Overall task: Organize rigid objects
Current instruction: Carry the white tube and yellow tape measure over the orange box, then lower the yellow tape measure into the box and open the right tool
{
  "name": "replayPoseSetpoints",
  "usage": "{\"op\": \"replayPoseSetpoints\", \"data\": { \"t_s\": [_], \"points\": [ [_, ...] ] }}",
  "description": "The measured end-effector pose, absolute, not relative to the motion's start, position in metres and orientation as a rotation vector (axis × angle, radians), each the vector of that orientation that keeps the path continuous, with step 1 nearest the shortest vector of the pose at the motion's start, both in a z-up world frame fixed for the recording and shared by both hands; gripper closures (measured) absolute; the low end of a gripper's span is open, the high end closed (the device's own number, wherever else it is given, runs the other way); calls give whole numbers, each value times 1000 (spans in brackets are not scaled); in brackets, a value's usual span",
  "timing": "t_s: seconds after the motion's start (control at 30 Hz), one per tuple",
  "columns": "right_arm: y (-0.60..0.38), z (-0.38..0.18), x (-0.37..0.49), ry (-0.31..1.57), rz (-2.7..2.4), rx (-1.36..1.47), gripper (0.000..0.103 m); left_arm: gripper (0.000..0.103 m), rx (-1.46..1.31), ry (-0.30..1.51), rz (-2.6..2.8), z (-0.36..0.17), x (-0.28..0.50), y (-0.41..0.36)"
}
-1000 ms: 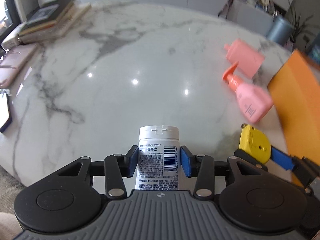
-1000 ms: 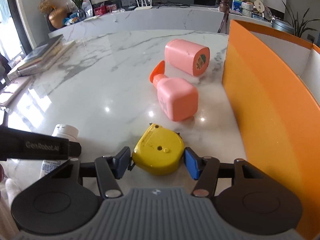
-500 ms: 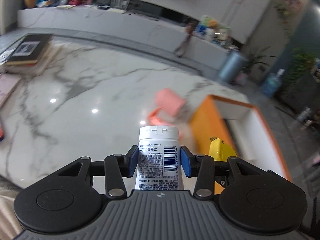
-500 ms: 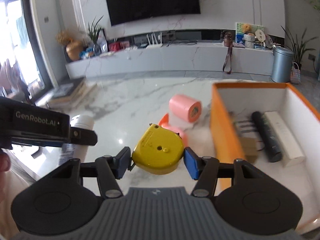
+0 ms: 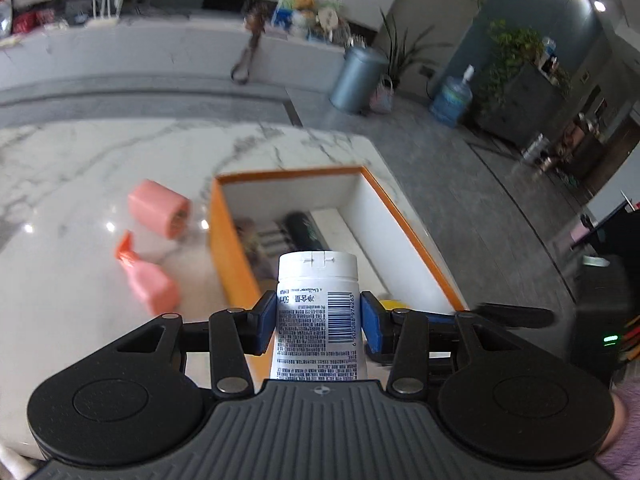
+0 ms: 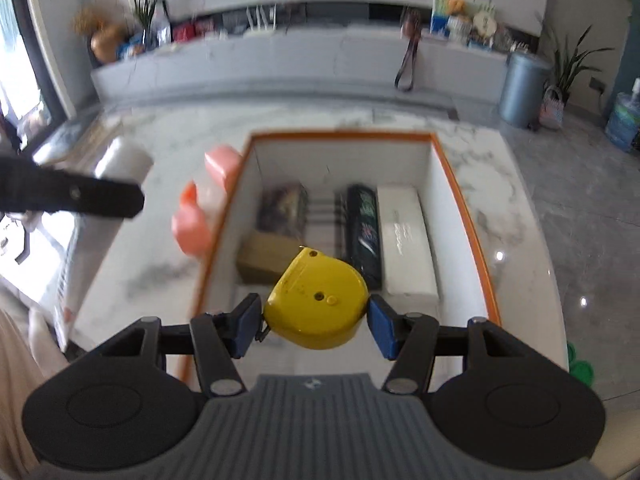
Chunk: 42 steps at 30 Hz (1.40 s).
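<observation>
While left hand-held gripper clamps white tube, right clamps yellow tape measure.

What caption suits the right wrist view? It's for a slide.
Right gripper holds a yellow tape measure above the orange box.

**Bright daylight, heavy motion blur beyond the fingers**

Both views are well lit. In the right wrist view daylight pours in from a window far left of the fingers, blown out to white. Small ceiling-light reflections dot the glossy marble surface left of and beyond the fingers. Each gripper body and what sits between its fingers is sharp; the barcode print reads clearly. Everything farther out is smeared by motion blur, strongest in the right wrist view. Fisheye distortion bows straight lines and darkens the corners.
</observation>
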State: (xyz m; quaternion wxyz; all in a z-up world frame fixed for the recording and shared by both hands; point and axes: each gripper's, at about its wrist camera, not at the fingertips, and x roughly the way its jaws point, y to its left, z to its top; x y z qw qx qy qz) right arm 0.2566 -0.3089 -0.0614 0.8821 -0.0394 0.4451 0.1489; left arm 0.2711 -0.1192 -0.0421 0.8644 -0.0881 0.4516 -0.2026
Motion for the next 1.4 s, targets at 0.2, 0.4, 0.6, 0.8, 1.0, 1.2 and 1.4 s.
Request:
{"op": "replayPoseSetpoints", "data": {
  "t_s": [0.2, 0.4, 0.6, 0.8, 1.0, 1.2, 1.4],
  "points": [
    [-295, -95, 295, 1021, 426, -260, 44, 53, -184, 1031, -407, -61, 299, -140],
    [-290, -135, 332, 1141, 506, -310, 44, 53, -195, 1071, -375, -75, 315, -138],
    [-291, -149, 356, 1174, 591, -270, 44, 53, -185, 1088, -383, -79, 318, -136],
    [-284, -165, 371, 1205, 615, -302, 44, 53, -183, 1103, -370, -83, 323, -138],
    [-296, -150, 369, 1175, 568, -324, 43, 53, -176, 1120, -391, -81, 323, -144],
    [-324, -105, 340, 1044, 478, -293, 44, 53, 40, 1142, -540, -89, 314, -183],
    [-354, -64, 307, 908, 369, -277, 47, 53, 365, 1074, -810, -96, 300, -225]
  ]
}}
